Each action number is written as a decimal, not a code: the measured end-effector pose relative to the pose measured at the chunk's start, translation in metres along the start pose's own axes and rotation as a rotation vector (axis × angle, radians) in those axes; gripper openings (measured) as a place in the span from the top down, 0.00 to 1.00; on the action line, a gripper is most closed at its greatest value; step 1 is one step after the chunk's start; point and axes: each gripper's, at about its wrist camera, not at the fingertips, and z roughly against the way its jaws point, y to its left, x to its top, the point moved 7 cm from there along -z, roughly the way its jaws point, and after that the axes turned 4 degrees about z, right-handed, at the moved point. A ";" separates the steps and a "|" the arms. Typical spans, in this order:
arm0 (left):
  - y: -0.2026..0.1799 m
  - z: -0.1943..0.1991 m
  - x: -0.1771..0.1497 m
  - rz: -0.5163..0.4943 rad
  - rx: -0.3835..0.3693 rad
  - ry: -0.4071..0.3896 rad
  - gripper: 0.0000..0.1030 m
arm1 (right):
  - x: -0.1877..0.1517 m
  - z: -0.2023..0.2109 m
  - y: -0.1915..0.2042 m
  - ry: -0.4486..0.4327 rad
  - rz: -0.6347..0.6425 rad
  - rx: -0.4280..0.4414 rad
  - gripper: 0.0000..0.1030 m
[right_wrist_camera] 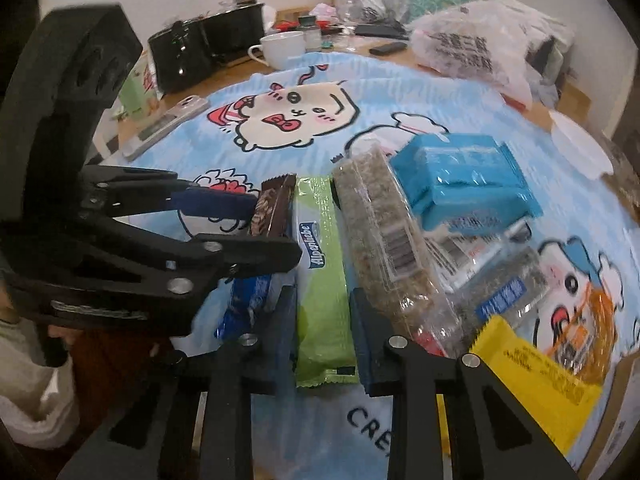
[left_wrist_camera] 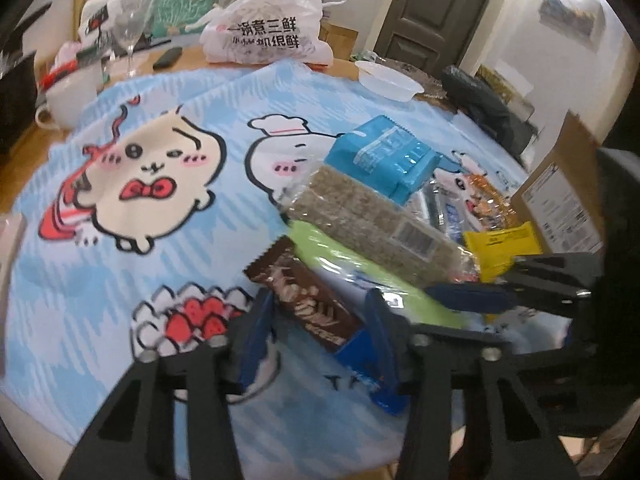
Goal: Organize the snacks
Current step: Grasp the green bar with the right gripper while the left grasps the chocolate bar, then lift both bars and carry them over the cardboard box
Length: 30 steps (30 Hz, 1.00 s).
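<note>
A pile of snacks lies on the cartoon-print blue cloth (left_wrist_camera: 120, 280). My left gripper (left_wrist_camera: 320, 320) straddles the brown chocolate bar (left_wrist_camera: 308, 292), its blue fingers against both sides. It also shows in the right wrist view (right_wrist_camera: 272, 212). My right gripper (right_wrist_camera: 324, 320) closes around the green Alpenliebe packet (right_wrist_camera: 320, 280), which lies flat beside a clear pack of grain bars (right_wrist_camera: 380, 240). A blue packet (right_wrist_camera: 460, 180) lies behind, a yellow packet (right_wrist_camera: 540, 380) at the right. A blue wrapper (left_wrist_camera: 360, 360) lies under the chocolate bar.
A cardboard box (left_wrist_camera: 568, 196) stands at the right edge. At the back are a printed plastic bag (left_wrist_camera: 268, 32), a wine glass (left_wrist_camera: 130, 28), a white cup (left_wrist_camera: 72, 96), a white plastic bowl (left_wrist_camera: 388, 80) and a black pot (right_wrist_camera: 204, 48). A phone (right_wrist_camera: 168, 124) lies at the cloth's left edge.
</note>
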 end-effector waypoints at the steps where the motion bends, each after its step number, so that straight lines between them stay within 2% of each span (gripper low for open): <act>1: 0.002 -0.001 0.002 -0.013 0.002 0.001 0.64 | -0.003 0.004 -0.002 -0.002 -0.011 -0.007 0.79; 4: 0.010 -0.006 0.009 -0.076 0.076 -0.001 0.72 | -0.010 0.011 -0.004 0.006 -0.026 -0.028 0.79; 5: 0.012 -0.008 0.011 -0.106 0.097 -0.001 0.72 | -0.013 0.013 -0.005 0.012 -0.039 -0.023 0.79; 7: 0.012 -0.009 0.013 -0.149 0.090 0.008 0.71 | -0.017 0.015 -0.004 0.015 -0.061 -0.001 0.79; 10: 0.015 -0.007 0.013 -0.170 0.112 0.017 0.68 | -0.020 0.015 -0.002 0.017 -0.092 0.027 0.78; 13: 0.026 0.001 0.010 -0.142 0.150 0.017 0.64 | -0.021 0.016 0.003 0.014 -0.090 0.031 0.77; 16: 0.035 0.006 0.001 -0.096 0.122 0.041 0.64 | -0.022 0.017 0.006 0.013 -0.093 0.039 0.77; 21: 0.041 0.016 -0.007 -0.118 0.207 0.009 0.64 | -0.020 0.015 0.010 0.003 -0.103 0.058 0.77; 27: 0.031 0.025 -0.022 -0.113 0.155 0.021 0.65 | -0.013 0.008 0.011 -0.012 -0.108 0.045 0.77; 29: 0.031 0.026 -0.026 -0.112 0.163 0.018 0.65 | -0.010 0.006 0.012 -0.024 -0.105 0.042 0.76; 30: 0.033 0.025 -0.027 -0.115 0.181 0.015 0.70 | -0.008 0.003 0.013 -0.029 -0.103 0.036 0.76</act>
